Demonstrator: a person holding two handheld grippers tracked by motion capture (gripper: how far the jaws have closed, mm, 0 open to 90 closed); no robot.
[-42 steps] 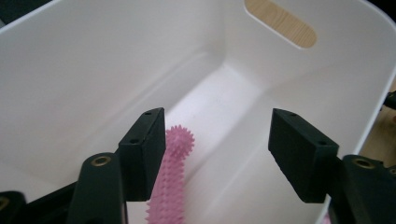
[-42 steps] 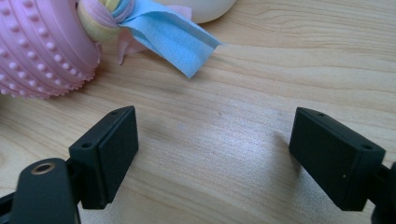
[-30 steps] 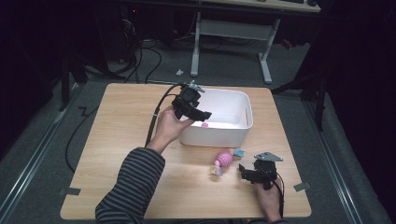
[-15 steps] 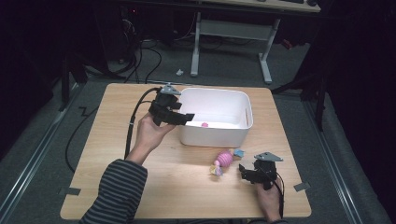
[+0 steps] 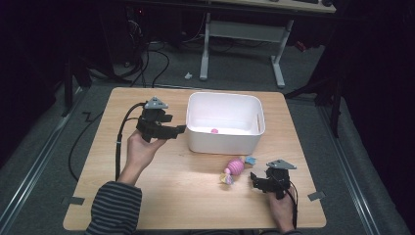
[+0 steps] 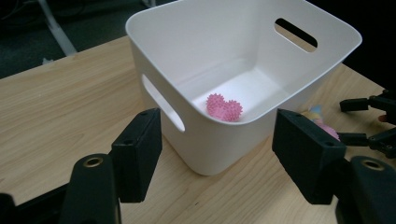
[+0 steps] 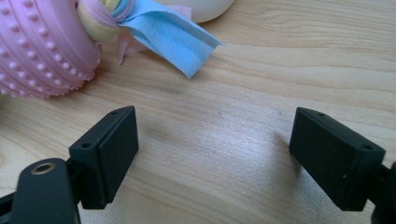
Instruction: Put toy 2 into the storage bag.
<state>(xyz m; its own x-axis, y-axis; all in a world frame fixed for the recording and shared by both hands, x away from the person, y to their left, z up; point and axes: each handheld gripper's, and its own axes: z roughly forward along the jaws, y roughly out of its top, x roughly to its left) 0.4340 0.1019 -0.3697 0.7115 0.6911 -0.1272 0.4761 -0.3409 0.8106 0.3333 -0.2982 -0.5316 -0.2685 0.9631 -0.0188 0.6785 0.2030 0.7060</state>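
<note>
A white bin stands at the middle back of the wooden table, with a pink spiky ball on its floor. My left gripper hovers just left of the bin, open and empty, pointing at its left wall. In the left gripper view the jaws frame the bin's near corner and the ball. A pink knobbed toy with cloth tails lies in front of the bin. My right gripper rests just right of it, open. The right gripper view has bare wood between the jaws, the toy at upper left.
The table's front edge is near the person's forearms. A striped sleeve comes in at the bottom left. Black cables trail from the left gripper. Desk legs and cords stand on the floor beyond the table.
The left hand has drawn back from above the bin to its left side and a little lower. The ball stays in the bin. The right gripper has not moved.
</note>
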